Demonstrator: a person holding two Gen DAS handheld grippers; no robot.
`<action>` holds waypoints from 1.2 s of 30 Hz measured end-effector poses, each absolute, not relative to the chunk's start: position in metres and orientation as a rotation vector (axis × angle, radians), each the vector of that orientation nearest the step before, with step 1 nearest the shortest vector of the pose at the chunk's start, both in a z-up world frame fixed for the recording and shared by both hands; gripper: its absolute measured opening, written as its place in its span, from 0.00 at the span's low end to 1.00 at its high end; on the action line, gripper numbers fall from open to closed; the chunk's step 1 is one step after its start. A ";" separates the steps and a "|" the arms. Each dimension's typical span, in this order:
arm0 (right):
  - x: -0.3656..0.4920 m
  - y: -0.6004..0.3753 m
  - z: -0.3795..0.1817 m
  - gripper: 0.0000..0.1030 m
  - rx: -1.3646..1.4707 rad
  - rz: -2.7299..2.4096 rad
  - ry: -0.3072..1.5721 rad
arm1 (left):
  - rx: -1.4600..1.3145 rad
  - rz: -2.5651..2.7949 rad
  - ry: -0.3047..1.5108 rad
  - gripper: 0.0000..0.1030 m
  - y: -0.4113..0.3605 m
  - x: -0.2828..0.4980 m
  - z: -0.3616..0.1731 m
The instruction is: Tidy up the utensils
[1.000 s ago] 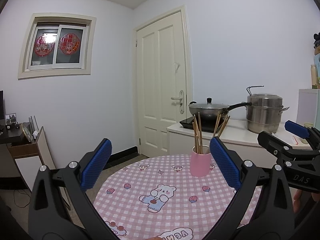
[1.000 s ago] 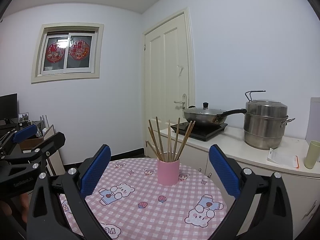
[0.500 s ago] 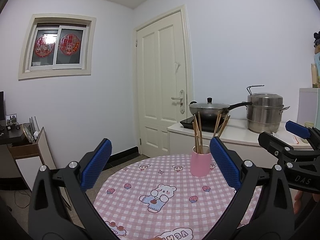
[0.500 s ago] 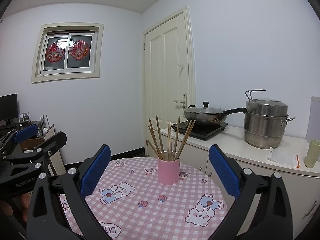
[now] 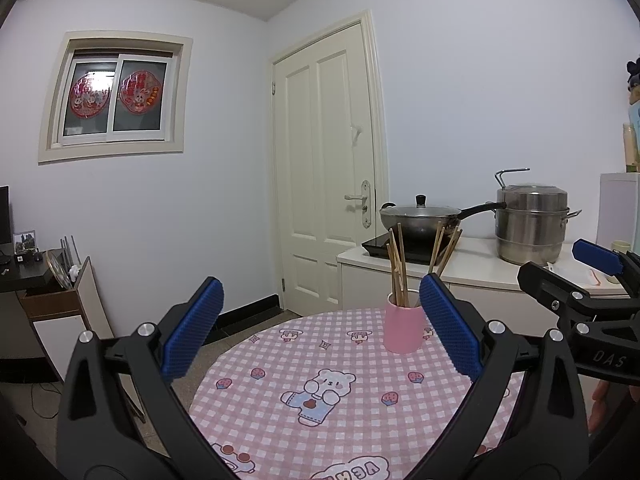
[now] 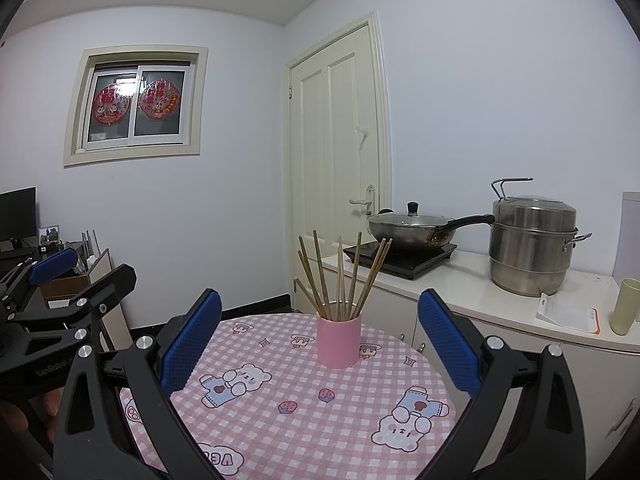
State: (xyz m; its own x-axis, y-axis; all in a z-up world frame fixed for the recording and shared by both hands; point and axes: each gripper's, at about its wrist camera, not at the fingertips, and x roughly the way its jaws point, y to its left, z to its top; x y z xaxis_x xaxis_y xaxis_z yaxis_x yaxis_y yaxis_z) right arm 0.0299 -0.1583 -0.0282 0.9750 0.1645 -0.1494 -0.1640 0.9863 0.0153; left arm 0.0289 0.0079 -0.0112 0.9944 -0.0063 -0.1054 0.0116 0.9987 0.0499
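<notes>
A pink cup [image 5: 403,329] [image 6: 339,341] stands upright on the round table with a pink checked cloth [image 5: 280,364] [image 6: 280,380]. Several wooden chopsticks [image 5: 397,264] [image 6: 344,276] fan out of it. My left gripper [image 5: 320,332] hovers open above the table's near side, the cup just inside its right finger. My right gripper [image 6: 320,340] is open too, with the cup seen between its blue pads, farther off. Neither holds anything. The right gripper [image 5: 596,280] shows at the right edge of the left wrist view, and the left gripper [image 6: 52,280] at the left edge of the right wrist view.
Behind the table runs a white counter [image 6: 460,284] with a wok on an induction hob [image 6: 412,232], a steel steamer pot [image 6: 532,244], a paper [image 6: 568,312] and a pale green cup [image 6: 626,306]. A cream door [image 5: 328,184] is behind. A low cabinet [image 5: 60,308] stands left.
Almost nothing has moved. Both grippers stay open and hold their places over the table, with only a slight drift in view.
</notes>
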 end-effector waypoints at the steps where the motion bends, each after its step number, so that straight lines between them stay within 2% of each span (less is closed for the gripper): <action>1: 0.030 -0.159 -0.028 0.92 0.004 0.166 0.151 | 0.052 -0.010 0.103 0.94 0.009 0.029 -0.011; 36: 0.029 -0.157 -0.028 0.92 0.000 0.170 0.152 | 0.059 -0.007 0.112 0.94 0.010 0.031 -0.010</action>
State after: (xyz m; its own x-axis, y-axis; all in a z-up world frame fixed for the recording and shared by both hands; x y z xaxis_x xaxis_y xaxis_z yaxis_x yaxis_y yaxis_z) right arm 0.0292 -0.1571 -0.0276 0.9741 0.1688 -0.1507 -0.1688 0.9856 0.0128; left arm 0.0310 0.0096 -0.0103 0.9938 -0.0038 -0.1114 0.0104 0.9982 0.0589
